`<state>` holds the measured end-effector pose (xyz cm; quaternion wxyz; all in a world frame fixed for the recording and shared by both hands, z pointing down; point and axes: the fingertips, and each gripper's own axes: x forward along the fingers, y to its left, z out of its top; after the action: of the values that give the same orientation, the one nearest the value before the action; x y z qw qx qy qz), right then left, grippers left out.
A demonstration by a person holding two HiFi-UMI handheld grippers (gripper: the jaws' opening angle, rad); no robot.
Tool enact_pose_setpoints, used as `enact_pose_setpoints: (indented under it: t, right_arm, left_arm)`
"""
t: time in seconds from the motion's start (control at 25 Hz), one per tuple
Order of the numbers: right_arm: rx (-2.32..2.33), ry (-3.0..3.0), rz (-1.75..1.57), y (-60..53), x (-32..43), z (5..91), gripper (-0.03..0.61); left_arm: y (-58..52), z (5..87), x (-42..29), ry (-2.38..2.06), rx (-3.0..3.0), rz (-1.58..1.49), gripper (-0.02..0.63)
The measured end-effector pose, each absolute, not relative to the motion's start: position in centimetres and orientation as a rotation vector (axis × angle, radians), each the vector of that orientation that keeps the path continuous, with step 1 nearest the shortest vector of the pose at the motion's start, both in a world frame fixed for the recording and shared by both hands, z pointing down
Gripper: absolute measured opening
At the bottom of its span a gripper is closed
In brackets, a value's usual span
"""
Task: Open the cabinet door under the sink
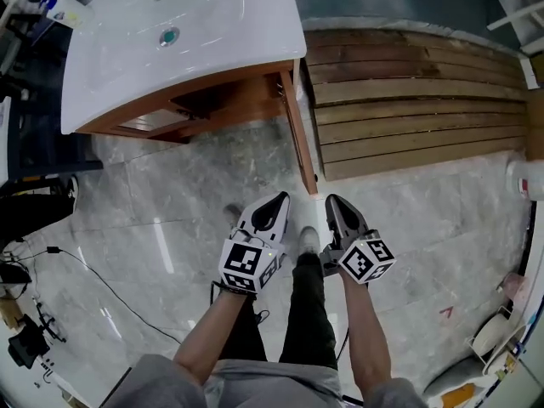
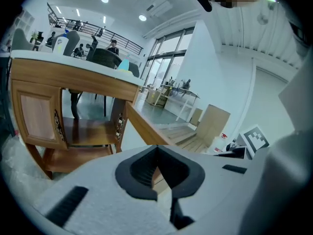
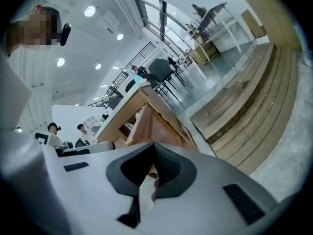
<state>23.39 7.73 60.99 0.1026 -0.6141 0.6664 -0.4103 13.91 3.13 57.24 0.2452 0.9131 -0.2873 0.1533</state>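
The left gripper (image 2: 156,149) has its dark ribbed pads brought together at the tips, with nothing between them, and the right gripper (image 3: 153,146) is likewise closed on nothing, its pads meeting at the front. In the head view both grippers hang side by side over the grey marble floor (image 1: 170,219), just short of the free edge of the cabinet door (image 1: 298,130), one on either side of it and neither touching it. The door is brown wood and stands swung wide open from the cabinet (image 1: 242,100), so that from above it reads as a thin strip running out from the cabinet's right front corner toward the person. The left gripper view shows the door's top edge slanting forward and, behind it, the bare opening with a wooden shelf (image 2: 90,131) inside. A second door panel (image 2: 36,117) with an ornate metal handle sits in the cabinet front at the left. The white sink (image 1: 212,24) caps the cabinet, its small round drain (image 1: 169,36) near the middle. To the right of the open door, a platform of wooden planks (image 1: 408,109) comes close beside it, leaving a narrow strip of floor between. The wider free floor lies to the left and toward the person, crossed by a thin black cable (image 1: 102,283).
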Motion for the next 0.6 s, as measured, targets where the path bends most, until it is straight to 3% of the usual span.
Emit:
enact_pose_setpoints:
  t: [0.6]
  right_arm:
    - [-1.923,2.193,-0.735,5.5,21.8,34.8,0.008]
  left_arm:
    - [2.2,34.8,13.6,-0.730,2.697,0.321,0.008]
